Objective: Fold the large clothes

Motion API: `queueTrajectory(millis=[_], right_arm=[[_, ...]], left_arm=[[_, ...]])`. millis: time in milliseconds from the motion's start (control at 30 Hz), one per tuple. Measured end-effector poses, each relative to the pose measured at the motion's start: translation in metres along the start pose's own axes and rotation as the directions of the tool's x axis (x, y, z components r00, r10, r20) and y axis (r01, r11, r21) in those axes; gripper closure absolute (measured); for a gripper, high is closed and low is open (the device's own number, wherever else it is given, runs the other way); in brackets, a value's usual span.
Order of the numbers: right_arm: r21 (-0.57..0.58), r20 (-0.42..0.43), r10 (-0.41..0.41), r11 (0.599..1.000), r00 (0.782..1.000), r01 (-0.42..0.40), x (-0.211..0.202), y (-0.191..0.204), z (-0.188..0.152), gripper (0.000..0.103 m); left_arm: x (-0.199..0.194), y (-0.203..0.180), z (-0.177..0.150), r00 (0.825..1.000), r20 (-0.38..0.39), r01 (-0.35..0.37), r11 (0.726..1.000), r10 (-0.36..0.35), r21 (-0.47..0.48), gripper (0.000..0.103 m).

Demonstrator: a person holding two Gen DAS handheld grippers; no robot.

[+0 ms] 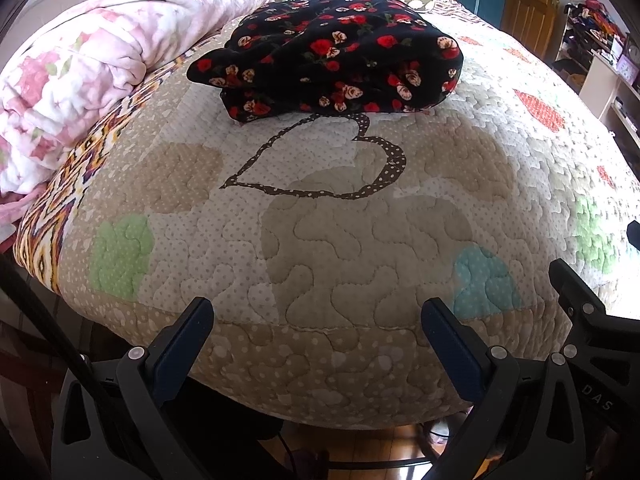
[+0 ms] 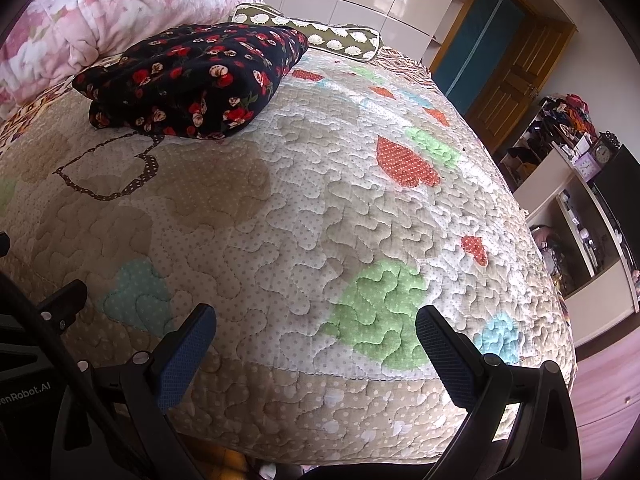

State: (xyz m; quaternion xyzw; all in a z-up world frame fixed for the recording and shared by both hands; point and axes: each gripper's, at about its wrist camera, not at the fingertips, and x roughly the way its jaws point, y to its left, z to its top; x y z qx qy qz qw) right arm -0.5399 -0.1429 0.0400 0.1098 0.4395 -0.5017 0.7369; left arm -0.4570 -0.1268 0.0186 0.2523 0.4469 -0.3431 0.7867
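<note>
A black garment with red and cream roses [image 1: 336, 56] lies folded into a thick bundle on the quilted bed, far from both grippers; the right wrist view has the same garment [image 2: 196, 80] at upper left. My left gripper [image 1: 316, 320] hangs open over the bed's near edge with nothing between its fingers. My right gripper [image 2: 316, 328] is open too, empty, over the near edge further right. Part of the right gripper's body [image 1: 592, 320] shows at the right side of the left wrist view.
The quilt [image 1: 340, 248] with heart patches covers the bed. A pink floral duvet [image 1: 80, 72] is bunched along the left side. A green patterned pillow [image 2: 320, 34] lies behind the garment. Shelves with clutter [image 2: 580, 184] and a wooden door [image 2: 508, 88] stand to the right.
</note>
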Motion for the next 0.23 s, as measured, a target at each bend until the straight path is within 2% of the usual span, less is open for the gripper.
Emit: queueTrajectory(millis=[233], right_arm=[[0.006,-0.007,0.01,1.0,1.0,-0.01,0.004,-0.0029,0.0014,0.001]], left_arm=[[-0.0067,0.0044,0.0042,1.0,0.025,0.008,1.0,-0.008,-0.009,0.0]])
